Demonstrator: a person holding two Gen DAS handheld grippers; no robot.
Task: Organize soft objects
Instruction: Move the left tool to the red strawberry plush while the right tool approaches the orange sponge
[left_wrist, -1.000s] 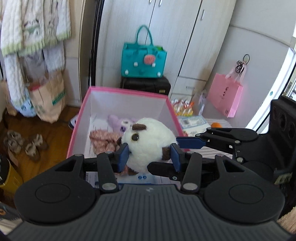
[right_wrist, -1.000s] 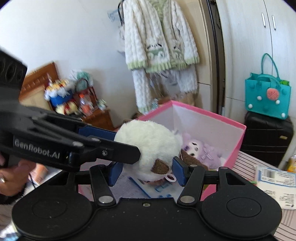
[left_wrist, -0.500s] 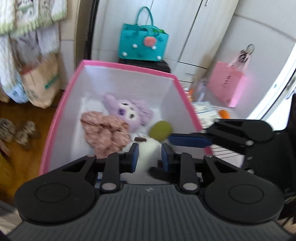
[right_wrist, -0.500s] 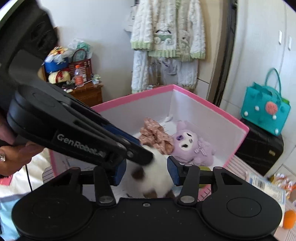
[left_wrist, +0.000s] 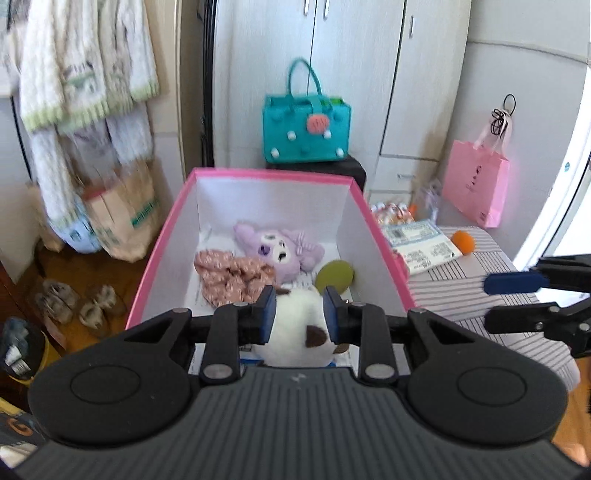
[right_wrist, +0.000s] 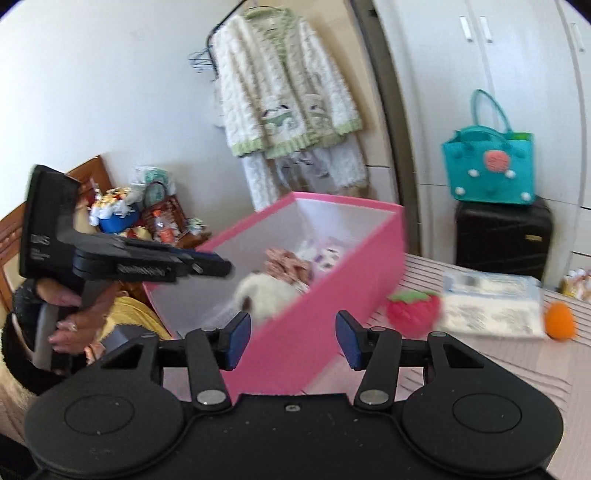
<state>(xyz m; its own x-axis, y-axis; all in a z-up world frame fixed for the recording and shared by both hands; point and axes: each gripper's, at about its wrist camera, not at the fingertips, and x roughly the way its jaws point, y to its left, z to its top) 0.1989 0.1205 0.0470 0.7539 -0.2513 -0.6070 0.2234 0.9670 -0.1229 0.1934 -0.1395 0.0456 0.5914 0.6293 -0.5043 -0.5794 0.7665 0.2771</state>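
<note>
- Left hand-held gripper (left_wrist: 298, 309), lower centre, is narrowly parted around the white plush (left_wrist: 293, 334) in the pink box (left_wrist: 384, 243).
- Right hand-held gripper (right_wrist: 291, 338) gapes wide, holding nothing, before the box's outer wall.

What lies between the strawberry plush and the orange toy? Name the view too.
A flat white packet lies between the strawberry plush and the orange toy on the table, seen in the right wrist view.
</note>
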